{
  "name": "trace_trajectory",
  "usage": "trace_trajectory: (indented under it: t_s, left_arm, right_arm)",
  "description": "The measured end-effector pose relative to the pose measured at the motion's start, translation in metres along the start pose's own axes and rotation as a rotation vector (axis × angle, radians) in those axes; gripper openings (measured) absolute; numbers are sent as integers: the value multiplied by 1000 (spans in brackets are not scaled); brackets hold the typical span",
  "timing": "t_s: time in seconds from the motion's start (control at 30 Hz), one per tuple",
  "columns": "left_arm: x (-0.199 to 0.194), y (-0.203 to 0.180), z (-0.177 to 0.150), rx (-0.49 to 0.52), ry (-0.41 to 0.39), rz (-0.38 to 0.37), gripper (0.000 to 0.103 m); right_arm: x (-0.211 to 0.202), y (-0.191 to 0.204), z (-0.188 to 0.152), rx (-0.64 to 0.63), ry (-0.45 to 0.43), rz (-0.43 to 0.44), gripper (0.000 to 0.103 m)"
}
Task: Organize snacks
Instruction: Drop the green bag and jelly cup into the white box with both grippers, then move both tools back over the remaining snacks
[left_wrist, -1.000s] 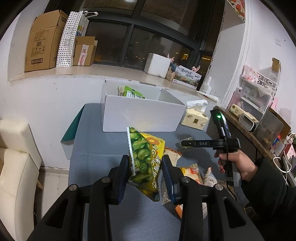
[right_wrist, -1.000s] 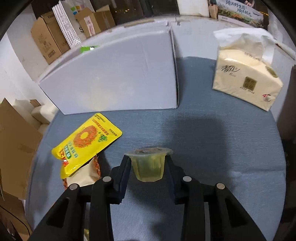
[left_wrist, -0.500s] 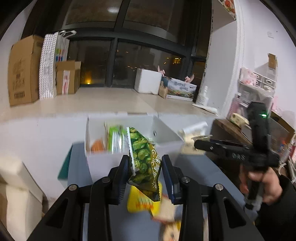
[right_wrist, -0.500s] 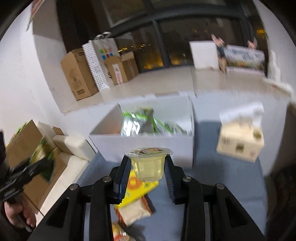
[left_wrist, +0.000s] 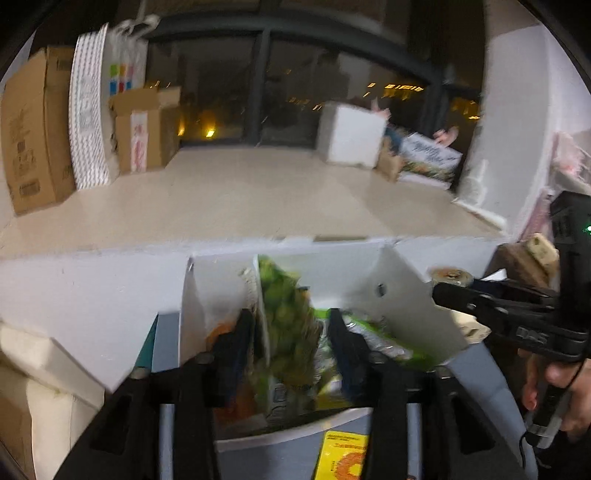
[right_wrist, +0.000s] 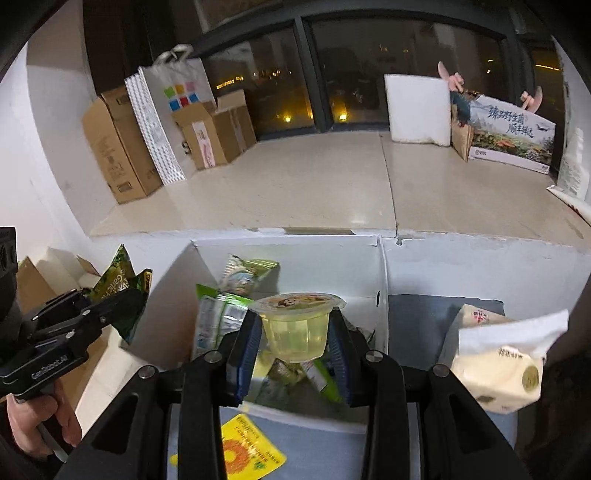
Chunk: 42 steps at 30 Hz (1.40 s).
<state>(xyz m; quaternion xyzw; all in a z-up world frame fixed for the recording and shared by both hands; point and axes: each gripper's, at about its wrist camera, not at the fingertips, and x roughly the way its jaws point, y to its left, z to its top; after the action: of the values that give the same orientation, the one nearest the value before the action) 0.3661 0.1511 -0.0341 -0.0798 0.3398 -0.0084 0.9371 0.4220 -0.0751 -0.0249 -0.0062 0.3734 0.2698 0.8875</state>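
Both your tools have just been opening over the white box (right_wrist: 288, 245): only the right view shows the jelly cup (right_wrist: 297, 325) loose between the right tool (right_wrist: 295, 349), while the left view shows the green snack bag (left_wrist: 284, 314) free in the left tool (left_wrist: 291, 350).

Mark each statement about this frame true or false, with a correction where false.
1. The jelly cup is between the right tongs, over the white box. True; these tongs have just been opening.
2. The left tongs have nothing between them. False: a green snack bag stands between them; they have just been opening.
3. The white box holds no snacks. False: several packets lie in it.
4. A yellow packet lies on the table in front of the box. True.
5. The tissue pack is inside the box. False: it is on the table beside it.
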Motion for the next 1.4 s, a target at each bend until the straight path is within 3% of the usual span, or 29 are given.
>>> trace_trajectory:
  t_s: [0.03,0.07,0.17,0.33,0.53,0.8,1.13,1.4]
  left_arm:
    - [4,3,-2,-18,12,4,103]
    - [6,5,-5,-24,11,8,103]
    - [11,2,-16,15,18,40,103]
    - [4,0,-23,22,14,55,103]
    - [-31,-8,-32,62,-5,51,103]
    - [-93,-27,-57,120,-36,41,103]
    - [-149,-36,-132,93,-9,-44,103]
    - [-128,-40,-195,56,109,-143,103]
  right_arm:
    - [6,-2,1,0,13,-7,81]
    - [8,-3,1,1,13,-16,103]
    - [2,-5,-5,1,-56,-31,103]
    - [-10,-4,-11,27,-81,-20,103]
    - [-29,0,-21,44,-98,14,103]
    - [-82,34,-50,-57,-134,67,103]
    - [-147,59,-124,-77,-169,182,103]
    - [-186,47,-202,15,-177,229,103]
